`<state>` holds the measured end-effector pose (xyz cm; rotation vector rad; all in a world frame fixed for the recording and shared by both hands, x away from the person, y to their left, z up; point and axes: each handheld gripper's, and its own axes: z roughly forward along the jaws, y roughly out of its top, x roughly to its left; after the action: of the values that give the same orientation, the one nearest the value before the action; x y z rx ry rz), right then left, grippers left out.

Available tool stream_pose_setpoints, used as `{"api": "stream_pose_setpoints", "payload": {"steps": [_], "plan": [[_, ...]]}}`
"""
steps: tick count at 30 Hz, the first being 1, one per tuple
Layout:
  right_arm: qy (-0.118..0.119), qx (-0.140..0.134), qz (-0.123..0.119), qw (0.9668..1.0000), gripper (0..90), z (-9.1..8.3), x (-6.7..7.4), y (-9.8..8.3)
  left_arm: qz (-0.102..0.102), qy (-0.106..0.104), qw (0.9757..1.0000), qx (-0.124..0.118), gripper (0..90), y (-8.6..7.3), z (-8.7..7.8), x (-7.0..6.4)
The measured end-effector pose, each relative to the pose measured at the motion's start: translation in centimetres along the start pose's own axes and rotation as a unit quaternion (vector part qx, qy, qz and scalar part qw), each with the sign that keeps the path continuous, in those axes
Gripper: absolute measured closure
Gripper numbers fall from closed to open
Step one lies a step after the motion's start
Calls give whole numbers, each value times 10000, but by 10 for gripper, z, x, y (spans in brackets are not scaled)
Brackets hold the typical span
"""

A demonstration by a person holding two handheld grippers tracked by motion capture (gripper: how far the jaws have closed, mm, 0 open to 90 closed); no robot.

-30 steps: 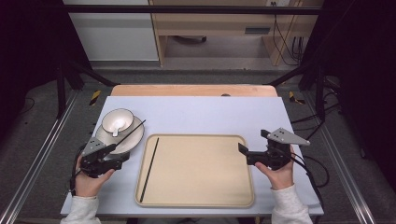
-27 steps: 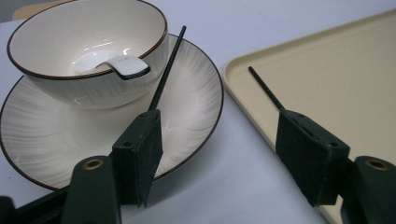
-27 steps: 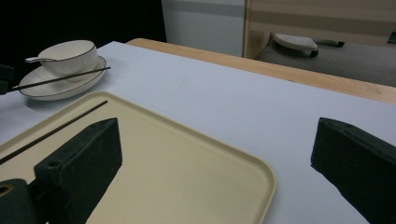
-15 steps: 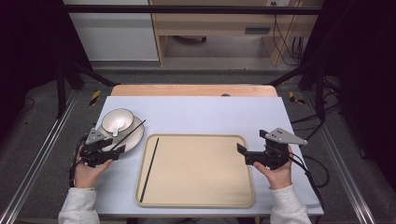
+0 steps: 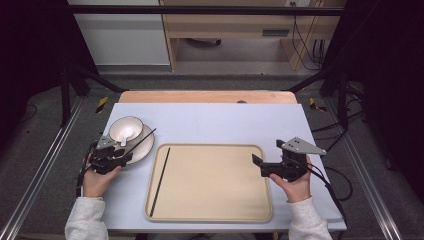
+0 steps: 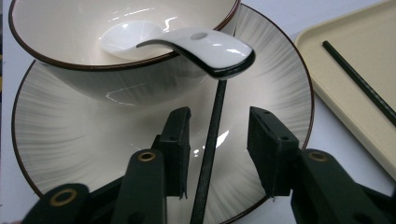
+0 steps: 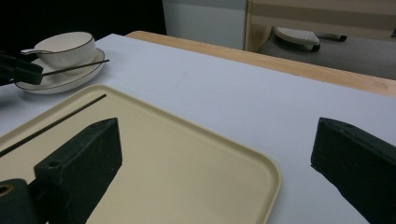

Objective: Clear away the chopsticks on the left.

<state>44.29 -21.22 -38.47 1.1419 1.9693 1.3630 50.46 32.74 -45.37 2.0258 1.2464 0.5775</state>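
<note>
Pale blue tabletop (image 5: 220,120): one chopstick (image 5: 160,180) already lies on the tray (image 5: 215,210), its mate (image 6: 208,149) on the plate (image 6: 60,140) sits ungripped between the left gripper's (image 6: 219,154) spread jaws, while the right gripper (image 7: 215,158) waits open.

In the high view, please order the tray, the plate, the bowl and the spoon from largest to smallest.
1. tray
2. plate
3. bowl
4. spoon

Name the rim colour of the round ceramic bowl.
Dark brown, on the round ceramic bowl; the left gripper view shows it best.
</note>
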Motion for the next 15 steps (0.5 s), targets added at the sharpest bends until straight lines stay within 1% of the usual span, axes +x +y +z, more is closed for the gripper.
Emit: {"api": "stream_pose_setpoints", "payload": {"steps": [2,4,7,11,15], "plan": [[-4,-1,-1,10000,22,1,0,0,55,35,10000,44,634,0,2,0],[-4,3,-5,10000,22,1,0,0,56,44,9999,74,660,0,2,1],[-5,6,-5,10000,22,1,0,0,55,40,10000,65,712,0,2,0],[8,5,27,10000,22,1,1,0,80,4,9999,126,782,0,2,-1],[9,33,-9,10000,22,2,1,-1,132,-16,9998,134,821,0,2,-4]]}}
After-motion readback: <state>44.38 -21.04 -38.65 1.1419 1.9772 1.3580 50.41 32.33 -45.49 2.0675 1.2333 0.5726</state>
